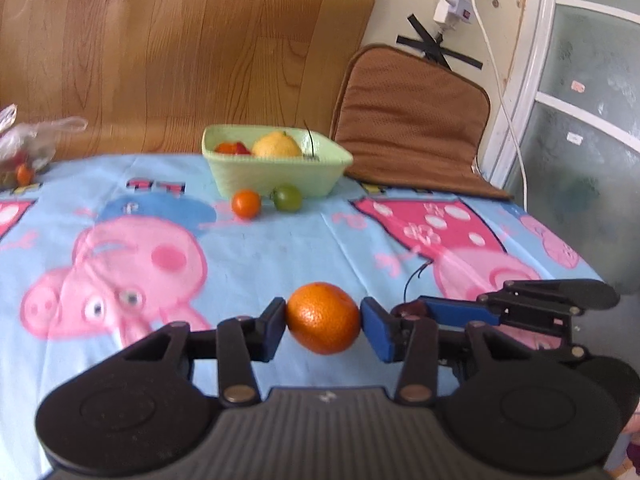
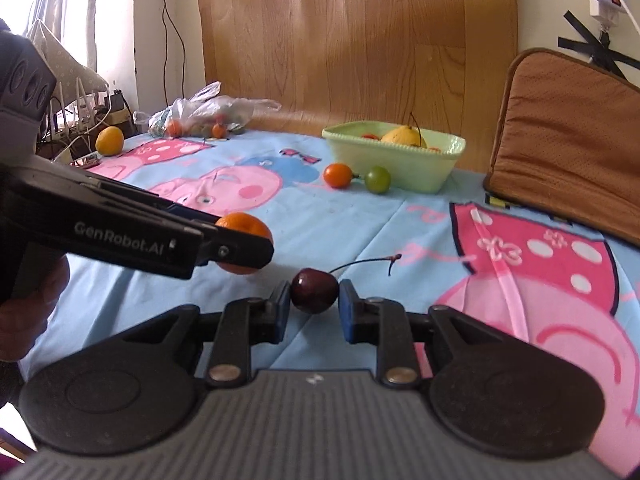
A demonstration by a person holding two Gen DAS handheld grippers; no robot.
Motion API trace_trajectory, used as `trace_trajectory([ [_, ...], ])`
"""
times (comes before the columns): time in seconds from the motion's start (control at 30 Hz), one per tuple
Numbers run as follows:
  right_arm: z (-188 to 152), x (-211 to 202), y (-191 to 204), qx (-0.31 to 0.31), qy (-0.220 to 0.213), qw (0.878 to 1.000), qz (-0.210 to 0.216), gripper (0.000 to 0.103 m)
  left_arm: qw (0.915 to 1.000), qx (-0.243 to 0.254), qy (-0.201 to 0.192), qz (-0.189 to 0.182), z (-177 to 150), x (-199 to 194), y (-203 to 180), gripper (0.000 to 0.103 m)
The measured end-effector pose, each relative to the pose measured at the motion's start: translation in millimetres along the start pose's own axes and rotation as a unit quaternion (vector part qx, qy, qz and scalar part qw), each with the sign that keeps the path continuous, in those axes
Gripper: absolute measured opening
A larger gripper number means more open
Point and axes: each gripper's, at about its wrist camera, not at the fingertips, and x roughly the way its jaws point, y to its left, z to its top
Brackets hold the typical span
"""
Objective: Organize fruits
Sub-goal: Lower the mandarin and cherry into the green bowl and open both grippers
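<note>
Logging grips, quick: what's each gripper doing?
Left gripper: shut on the mandarin.
Right gripper: shut on the cherry.

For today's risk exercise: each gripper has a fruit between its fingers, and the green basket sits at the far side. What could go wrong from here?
1. The left gripper pinches the round orange only at its sides; it might roll out.
2. The right gripper could bruise the soft cherry.
3. Two small tomatoes lie before the basket; an approach may knock them.
</note>
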Motion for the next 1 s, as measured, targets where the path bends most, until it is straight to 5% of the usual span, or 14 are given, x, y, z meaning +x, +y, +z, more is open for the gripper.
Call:
trace_trajectory([
  [0.53, 87.2, 76.7, -76.7, 0.014, -0.068, 0.996, -0.064, 0.029, 0.9983, -0.014, -0.041, 0.039, 117.1, 85.1, 42.0, 0.041],
  [0.87, 94.5, 140.3, -104.0, 0.023, -0.035, 0.995, -0.088, 0.029, 0.9966, -0.031, -0.006, 0.076, 128.1, 150.2, 68.3, 0.042],
  [1.0, 96.3, 137.0, -108.3, 0.038, -0.039, 0.994, -0.091, 0.034, 0.9948, -0.021, -0.024, 0.097, 131.6, 144.5, 68.5, 0.048],
])
